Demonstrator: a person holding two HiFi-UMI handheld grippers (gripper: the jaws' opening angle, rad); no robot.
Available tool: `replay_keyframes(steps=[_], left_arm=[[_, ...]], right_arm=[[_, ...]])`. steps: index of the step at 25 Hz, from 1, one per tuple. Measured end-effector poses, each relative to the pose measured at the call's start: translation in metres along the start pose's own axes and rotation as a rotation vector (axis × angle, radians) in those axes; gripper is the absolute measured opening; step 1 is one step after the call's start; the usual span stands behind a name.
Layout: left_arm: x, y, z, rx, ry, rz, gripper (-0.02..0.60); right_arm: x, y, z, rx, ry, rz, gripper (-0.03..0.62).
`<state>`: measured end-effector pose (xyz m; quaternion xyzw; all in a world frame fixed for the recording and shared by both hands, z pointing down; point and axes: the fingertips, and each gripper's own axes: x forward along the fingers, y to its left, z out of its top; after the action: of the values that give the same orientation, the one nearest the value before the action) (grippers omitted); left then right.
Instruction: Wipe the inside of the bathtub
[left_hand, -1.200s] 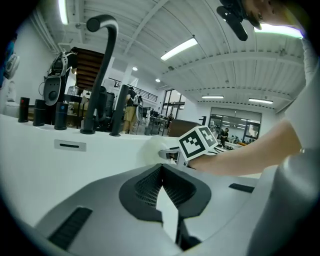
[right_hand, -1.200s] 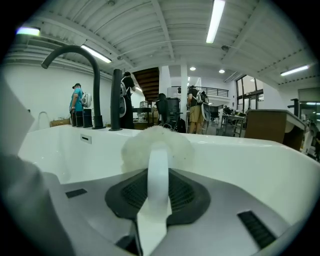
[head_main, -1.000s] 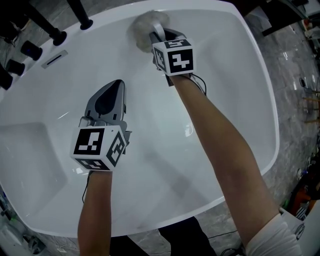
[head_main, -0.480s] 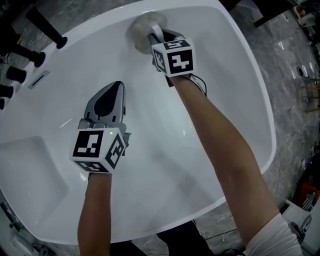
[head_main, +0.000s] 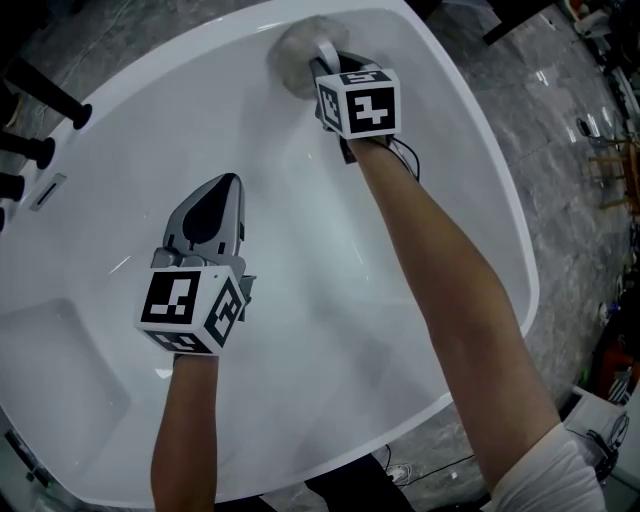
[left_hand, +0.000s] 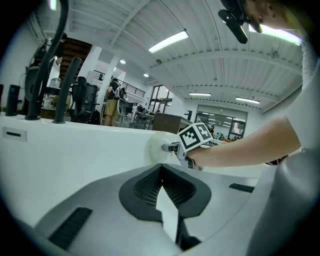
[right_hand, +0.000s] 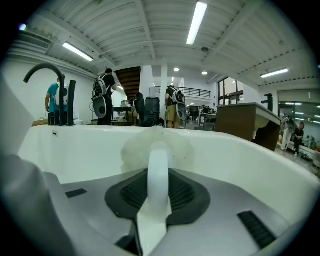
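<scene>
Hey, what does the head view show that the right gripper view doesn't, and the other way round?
Only the head view: the left gripper, shut, over the middle of the bathtub; both forearms; the stone floor around it. Only the right gripper view: the right gripper with its jaws clamped on a white handle, and people standing in the room behind. Both: the bathtub, the round pad on that handle pressed against the far wall, the black tap fittings.
</scene>
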<state>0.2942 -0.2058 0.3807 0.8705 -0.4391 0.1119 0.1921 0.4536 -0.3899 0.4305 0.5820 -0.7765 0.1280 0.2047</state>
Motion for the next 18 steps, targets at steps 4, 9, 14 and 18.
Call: replay_keyframes(steps=[4, 9, 14, 18], left_arm=[[0.014, -0.014, 0.002, 0.01, -0.003, -0.025, 0.011], [0.019, -0.017, -0.002, 0.014, 0.006, -0.033, 0.011], [0.02, -0.013, -0.004, 0.014, 0.009, -0.03, 0.011], [0.022, -0.016, -0.006, 0.016, 0.012, -0.038, 0.011]], right_arm=[[0.0, -0.013, -0.001, -0.023, 0.001, 0.001, 0.098], [0.001, -0.032, -0.004, -0.023, 0.003, -0.011, 0.098], [0.003, -0.05, -0.009, 0.009, 0.007, -0.033, 0.097], [-0.002, -0.073, -0.007, 0.046, 0.001, -0.086, 0.098]])
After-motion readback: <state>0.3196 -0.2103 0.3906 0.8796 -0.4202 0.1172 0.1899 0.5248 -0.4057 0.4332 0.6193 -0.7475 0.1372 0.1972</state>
